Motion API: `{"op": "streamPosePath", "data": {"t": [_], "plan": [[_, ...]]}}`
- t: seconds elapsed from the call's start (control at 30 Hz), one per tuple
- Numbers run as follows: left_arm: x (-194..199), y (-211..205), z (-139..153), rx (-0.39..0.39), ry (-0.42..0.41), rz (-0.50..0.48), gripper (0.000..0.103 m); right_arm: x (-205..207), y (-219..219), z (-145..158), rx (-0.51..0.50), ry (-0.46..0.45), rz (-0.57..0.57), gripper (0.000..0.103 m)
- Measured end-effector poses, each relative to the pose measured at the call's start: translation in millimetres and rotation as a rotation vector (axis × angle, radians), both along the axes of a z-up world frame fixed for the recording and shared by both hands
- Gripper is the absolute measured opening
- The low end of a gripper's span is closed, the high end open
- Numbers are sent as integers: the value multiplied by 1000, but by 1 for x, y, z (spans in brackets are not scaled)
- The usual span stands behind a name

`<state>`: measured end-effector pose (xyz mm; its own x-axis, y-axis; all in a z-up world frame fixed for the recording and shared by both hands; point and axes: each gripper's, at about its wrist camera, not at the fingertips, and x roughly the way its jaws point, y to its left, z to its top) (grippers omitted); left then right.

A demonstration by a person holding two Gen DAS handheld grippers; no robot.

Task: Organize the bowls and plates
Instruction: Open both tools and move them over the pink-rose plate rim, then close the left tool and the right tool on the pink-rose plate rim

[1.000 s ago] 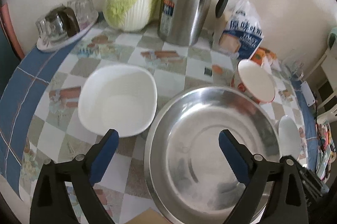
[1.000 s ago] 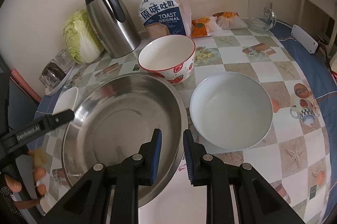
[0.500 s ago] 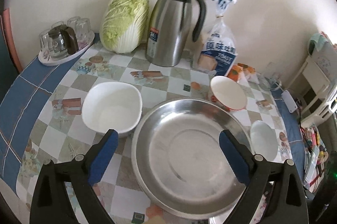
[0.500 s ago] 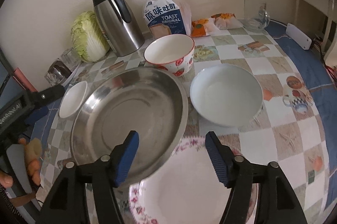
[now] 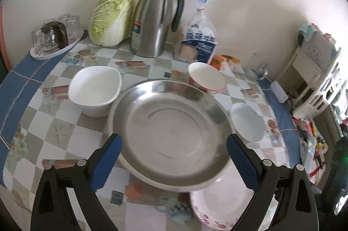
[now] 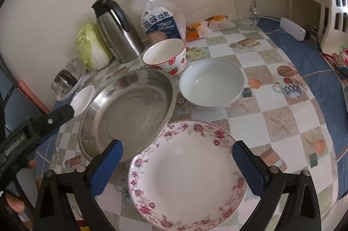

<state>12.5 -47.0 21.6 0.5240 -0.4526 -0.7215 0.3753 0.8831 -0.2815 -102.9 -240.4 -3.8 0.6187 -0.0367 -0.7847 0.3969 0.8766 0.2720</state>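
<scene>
Both hand-held grippers, left [image 5: 173, 151] and right [image 6: 177, 158], gape wide (holding nothing). The steel basin [image 6: 128, 115] overlaps the floral plate [image 6: 187, 178] on the table [image 6: 282, 120]

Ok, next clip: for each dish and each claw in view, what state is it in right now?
Left claw: open, holding nothing.
Right claw: open, holding nothing.
Steel basin: upright, empty, its rim overlapping the floral plate's edge.
Floral plate: flat on the table, empty.
Pale round bowl: upright, empty.
Strawberry bowl: upright, empty.
White square bowl: upright, empty.
</scene>
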Motion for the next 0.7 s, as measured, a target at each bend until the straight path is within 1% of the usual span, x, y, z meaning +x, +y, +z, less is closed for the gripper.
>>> {"op": "streamPosePath", "data": {"t": [0.1, 0.17, 0.3, 0.37, 0.43, 0.47, 0.57, 0.7], "plan": [[-6, -8, -3, -19, 51, -41, 97, -6, -8, -3, 19, 8, -9, 103], [-10, -15, -4, -14, 80, -62, 97, -9, -15, -8, 25, 34, -30, 103], [-21, -29, -7, 53, 89, -97, 97, -15, -30, -15, 38, 60, -72, 103], [-22, -33, -13, 91, 122, -96, 97, -17, -37, -19, 44, 83, -92, 103], [-22, -35, -22, 109, 183, -96, 97, -17, -43, -27, 66, 124, -104, 103], [-21, -35, -26, 111, 215, -92, 97, -17, -46, -33, 82, 154, -111, 103], [-23, -34, -33, 119, 255, -72, 97, -18, -55, -47, 124, 207, -137, 103], [-25, -32, -40, 85, 308, -57, 97, -19, -60, -62, 163, 267, -152, 103]]}}
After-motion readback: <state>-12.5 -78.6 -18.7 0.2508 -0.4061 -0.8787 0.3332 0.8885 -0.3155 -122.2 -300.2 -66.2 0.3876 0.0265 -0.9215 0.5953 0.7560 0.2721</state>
